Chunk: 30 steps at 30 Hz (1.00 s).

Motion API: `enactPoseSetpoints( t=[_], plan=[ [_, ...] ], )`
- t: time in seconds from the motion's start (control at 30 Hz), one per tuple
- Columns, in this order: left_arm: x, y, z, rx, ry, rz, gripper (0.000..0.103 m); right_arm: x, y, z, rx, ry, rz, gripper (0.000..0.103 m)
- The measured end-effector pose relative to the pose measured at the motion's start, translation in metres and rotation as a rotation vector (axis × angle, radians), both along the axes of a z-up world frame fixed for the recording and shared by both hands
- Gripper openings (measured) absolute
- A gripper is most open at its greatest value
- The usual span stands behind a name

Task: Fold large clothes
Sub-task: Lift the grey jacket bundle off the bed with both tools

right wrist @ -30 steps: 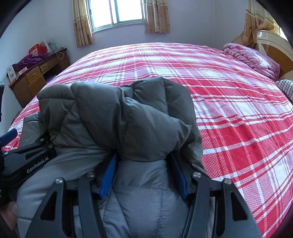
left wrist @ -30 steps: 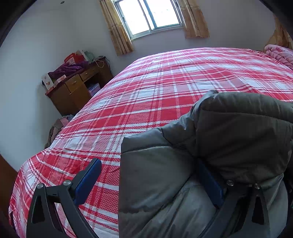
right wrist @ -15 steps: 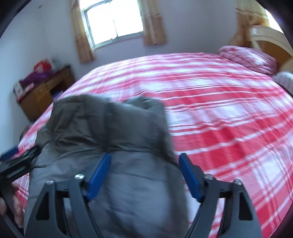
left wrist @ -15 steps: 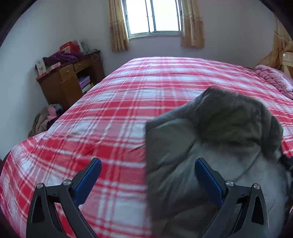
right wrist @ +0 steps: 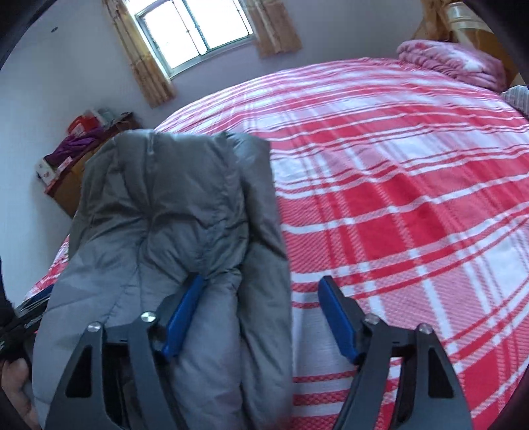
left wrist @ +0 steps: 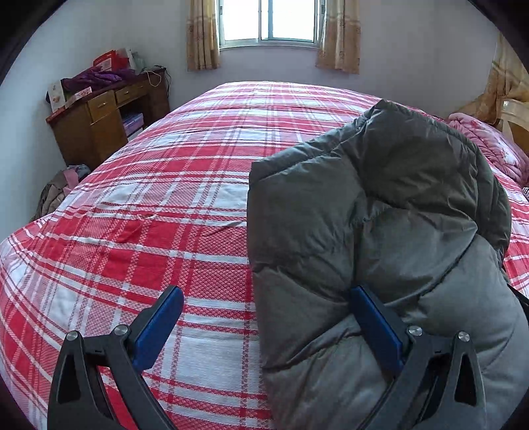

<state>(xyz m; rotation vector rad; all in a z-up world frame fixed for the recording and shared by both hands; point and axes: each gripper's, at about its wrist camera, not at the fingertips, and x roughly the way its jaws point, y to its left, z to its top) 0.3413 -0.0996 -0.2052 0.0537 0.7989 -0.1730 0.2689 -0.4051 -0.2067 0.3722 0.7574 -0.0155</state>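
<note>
I see the grey padded jacket (left wrist: 380, 231) lying folded in a thick bundle on the near part of the bed (left wrist: 185, 185), on its red and white checked cover, the darker half doubled over the paler half. In my left wrist view it fills the right side; in my right wrist view it fills the left.

My left gripper (left wrist: 264, 325) has its jaws wide open: the right blue pad is tucked against a fold of the jacket, the left pad stands over bare cover, and nothing is pinched. My right gripper (right wrist: 261, 319) has jaws closing, yet they are apart; the jacket's right edge sits between them, the left pad is against the padding and the right pad is clear over the cover. A second ago that gripper had a thick fold filling the gap between its pads, and the bundle lay across my right view; now it runs away from me along the left. The left view has swung so the window (left wrist: 267, 20) sits straight ahead.

Past the jacket the cover is bare to the far edge. A pink quilt (right wrist: 453, 61) lies folded at the far right by the headboard. Far left, a wooden desk (left wrist: 105, 115) carries purple cloth and boxes, with books in its open shelf, and a heap of clothes (left wrist: 59, 188) lies on the floor beside it.
</note>
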Motion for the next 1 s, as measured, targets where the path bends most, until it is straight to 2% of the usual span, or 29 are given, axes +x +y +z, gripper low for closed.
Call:
enactPoseSetpoints(
  t=[0.1, 0.33, 0.47, 0.57, 0.63, 0.67, 0.7, 0.9, 1.0],
  plan=[
    [-0.002, 0.000, -0.001, -0.006, -0.006, -0.001, 0.102, 0.000, 0.005, -0.001, 0.014, -0.011, 0.051, 0.062],
    [-0.010, -0.009, 0.004, 0.024, -0.023, -0.017, 0.102, 0.004, 0.006, -0.005, 0.048, -0.018, 0.081, 0.064],
    [-0.009, -0.010, 0.002, 0.013, -0.019, -0.026, 0.102, 0.005, -0.001, -0.008, 0.102, -0.026, 0.090, 0.065],
    [-0.007, -0.010, -0.001, -0.017, -0.002, -0.042, 0.102, 0.010, 0.006, -0.008, 0.061, -0.003, 0.088, 0.066],
    [-0.006, -0.011, -0.001, -0.035, 0.007, -0.049, 0.102, 0.009, 0.003, -0.008, 0.074, -0.010, 0.090, 0.059],
    [-0.007, -0.011, -0.002, -0.041, 0.008, -0.051, 0.102, 0.007, 0.003, -0.008, 0.098, -0.023, 0.112, 0.042],
    [-0.007, -0.011, -0.003, -0.046, 0.009, -0.052, 0.102, 0.010, 0.003, -0.010, 0.141, -0.020, 0.148, 0.041],
    [-0.002, -0.017, -0.006, -0.084, 0.040, -0.067, 0.102, 0.016, 0.008, -0.013, 0.135, -0.005, 0.145, 0.050],
    [-0.002, -0.021, -0.007, -0.100, 0.046, -0.092, 0.101, 0.017, 0.004, -0.015, 0.170, -0.006, 0.162, 0.047]
  ],
)
